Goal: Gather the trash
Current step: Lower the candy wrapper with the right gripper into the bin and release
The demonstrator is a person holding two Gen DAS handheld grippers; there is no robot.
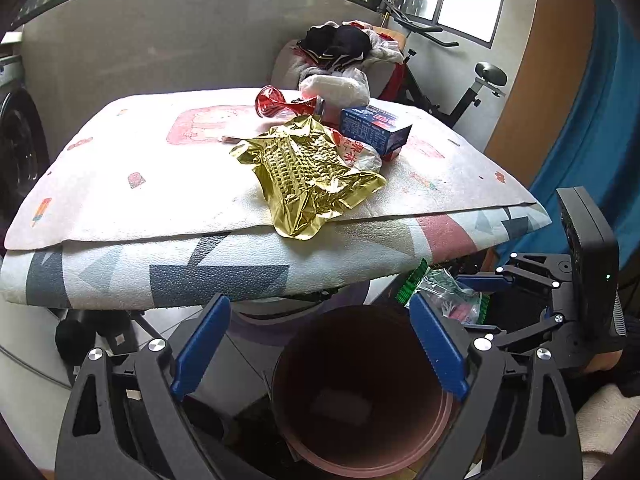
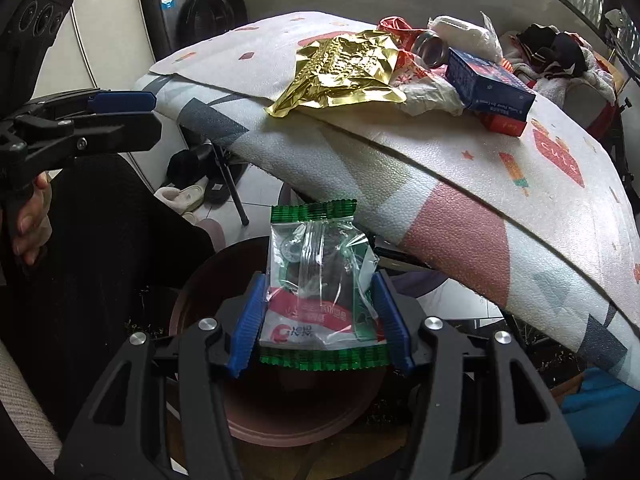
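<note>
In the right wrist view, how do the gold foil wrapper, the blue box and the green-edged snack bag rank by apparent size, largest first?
1. Green-edged snack bag, though it is nearest the camera, held in the right tongs.
2. Gold foil wrapper; close to the bag, so unsure.
3. Blue box.

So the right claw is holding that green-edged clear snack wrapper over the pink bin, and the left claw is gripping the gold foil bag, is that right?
Not quite. The left claw is open and holds nothing; the crumpled gold foil bag lies on the padded table, as the left wrist view shows. The right claw does hold the green-edged clear snack wrapper over the round pink bin.
</note>
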